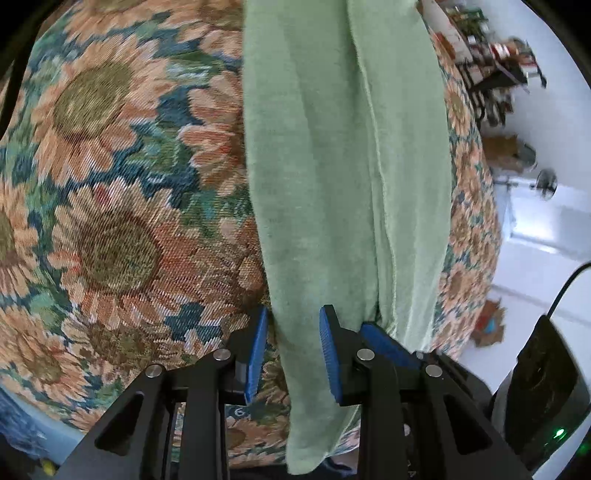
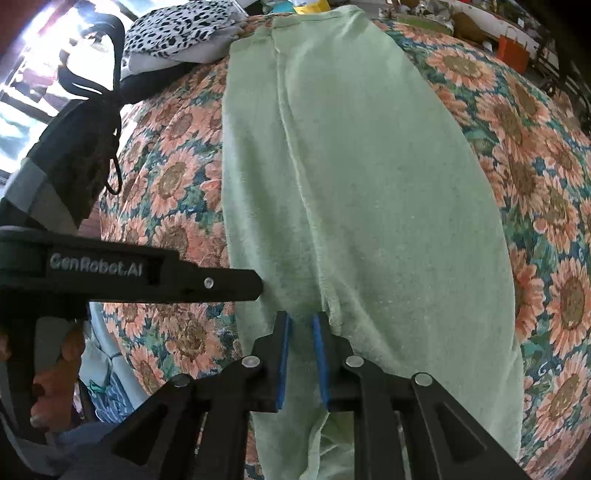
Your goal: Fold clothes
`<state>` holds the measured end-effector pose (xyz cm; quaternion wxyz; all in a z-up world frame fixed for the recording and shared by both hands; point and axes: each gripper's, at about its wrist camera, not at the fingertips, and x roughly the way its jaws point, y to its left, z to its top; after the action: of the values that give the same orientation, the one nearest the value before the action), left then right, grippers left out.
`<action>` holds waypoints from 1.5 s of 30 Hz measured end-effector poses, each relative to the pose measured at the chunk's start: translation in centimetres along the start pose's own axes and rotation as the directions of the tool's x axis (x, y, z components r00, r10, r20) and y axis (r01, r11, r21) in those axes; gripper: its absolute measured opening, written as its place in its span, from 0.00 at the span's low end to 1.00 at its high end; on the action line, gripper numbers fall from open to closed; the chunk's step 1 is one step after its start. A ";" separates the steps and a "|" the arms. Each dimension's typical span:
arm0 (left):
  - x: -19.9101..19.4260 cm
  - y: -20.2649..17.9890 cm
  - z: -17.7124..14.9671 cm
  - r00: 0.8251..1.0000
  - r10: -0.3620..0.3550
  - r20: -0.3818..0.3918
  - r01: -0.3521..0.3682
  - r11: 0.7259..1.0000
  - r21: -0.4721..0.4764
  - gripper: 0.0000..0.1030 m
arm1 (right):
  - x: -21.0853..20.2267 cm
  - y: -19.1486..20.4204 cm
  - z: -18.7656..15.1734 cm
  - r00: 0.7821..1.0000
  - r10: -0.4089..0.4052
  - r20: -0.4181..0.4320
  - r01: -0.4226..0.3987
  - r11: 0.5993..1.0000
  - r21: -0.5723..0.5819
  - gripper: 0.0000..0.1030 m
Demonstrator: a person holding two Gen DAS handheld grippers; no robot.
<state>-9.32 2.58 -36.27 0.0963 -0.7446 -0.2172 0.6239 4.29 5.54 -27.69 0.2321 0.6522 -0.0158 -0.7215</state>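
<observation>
Left wrist view, left to right: a sunflower-patterned cover [image 1: 110,206] spreads over the surface; a pale green garment [image 1: 332,166] lies along it as a long narrow strip, its near end hanging off the edge. The left gripper [image 1: 291,354] straddles the strip's left border, jaws parted, with cloth between the blue pads but not visibly pinched. A second blue-padded finger, seemingly the right gripper's, shows just right of it.

Right wrist view, left to right: a black-and-white spotted cloth [image 2: 177,33] lies at the far corner; the left gripper's arm enters from the left, its tip at the garment's edge; the garment runs away down the middle with a lengthwise fold line. The right gripper [image 2: 301,362] sits on the near end, jaws narrowly apart with a ridge of fabric between them; whether the pads press it cannot be told.

Step in hand, by judgement: the lengthwise fold looks laid and the near end is being taken up or let go. The next move calls for both jaws to close firmly on the near corners and carry them to the far end.
</observation>
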 end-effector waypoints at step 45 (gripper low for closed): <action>-2.2 14.7 -11.0 0.995 -0.094 -0.012 0.094 0.995 -0.039 0.04 | 1.5 3.1 -8.9 0.976 -0.103 -0.194 0.067 0.981 -0.183 0.22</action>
<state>4.02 -9.99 -38.17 0.1129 -0.7396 -0.2631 0.6091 13.65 4.76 -29.40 0.2576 0.6993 0.0994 -0.6593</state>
